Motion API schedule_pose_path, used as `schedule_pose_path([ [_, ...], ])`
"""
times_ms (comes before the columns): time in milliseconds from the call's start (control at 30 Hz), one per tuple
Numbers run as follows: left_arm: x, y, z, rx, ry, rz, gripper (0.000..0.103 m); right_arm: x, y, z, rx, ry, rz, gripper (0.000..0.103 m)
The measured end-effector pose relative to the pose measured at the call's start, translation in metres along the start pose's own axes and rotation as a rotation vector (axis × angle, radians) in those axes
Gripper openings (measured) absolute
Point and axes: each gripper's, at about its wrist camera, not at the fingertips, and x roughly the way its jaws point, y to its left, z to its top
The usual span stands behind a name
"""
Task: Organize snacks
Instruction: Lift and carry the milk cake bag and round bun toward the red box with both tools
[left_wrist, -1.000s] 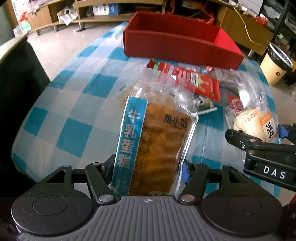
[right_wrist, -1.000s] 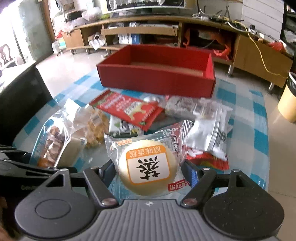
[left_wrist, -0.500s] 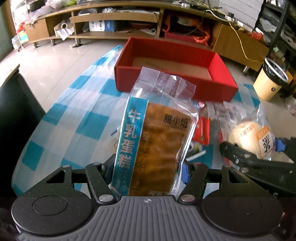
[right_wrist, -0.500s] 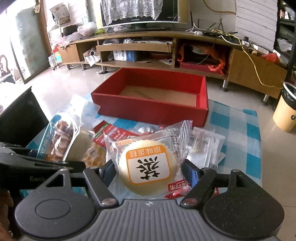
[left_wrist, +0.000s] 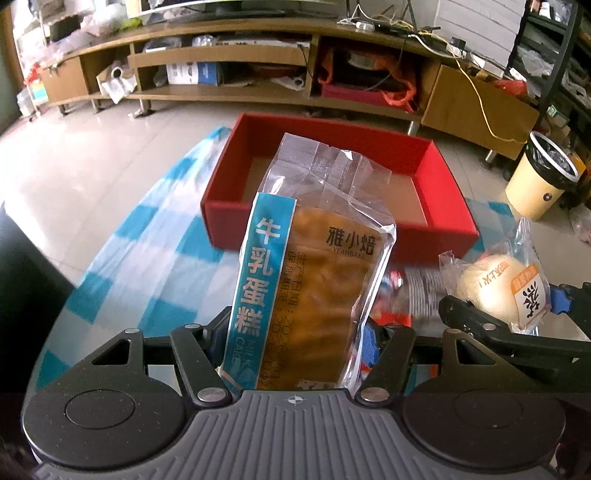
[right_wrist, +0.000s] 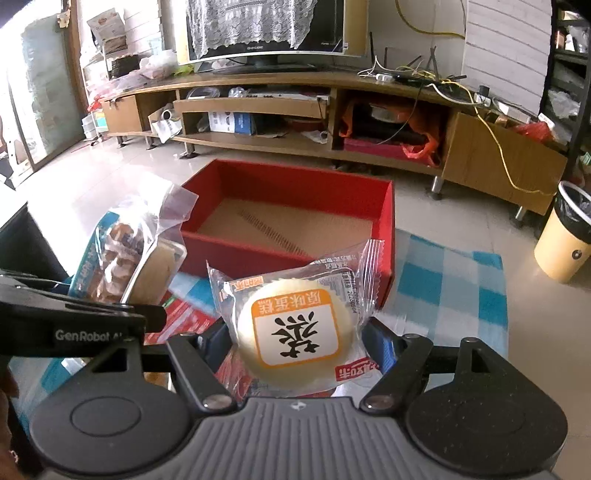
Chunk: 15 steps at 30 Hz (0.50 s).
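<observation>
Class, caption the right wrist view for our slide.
Right tool holds a wrapped round cake before an empty red box.

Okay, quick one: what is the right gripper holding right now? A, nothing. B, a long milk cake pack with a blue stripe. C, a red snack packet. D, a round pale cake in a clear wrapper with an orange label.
D: the right gripper is closed on the round cake, while the long milk cake pack sits in the left gripper, both short of the red box.
</observation>
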Motion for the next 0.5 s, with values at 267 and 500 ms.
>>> schedule_pose_path([
  [267, 0.018, -0.005, 0.035, -0.009, -0.023, 0.016, 0.071, 0.022, -0.009, 0.032, 0.003, -0.018, -0.024, 0.075],
  [500, 0.033, -0.007, 0.060, -0.021, -0.041, 0.034, 0.071, 0.043, -0.017, 0.055, 0.017, -0.028, -0.042, 0.075],
])
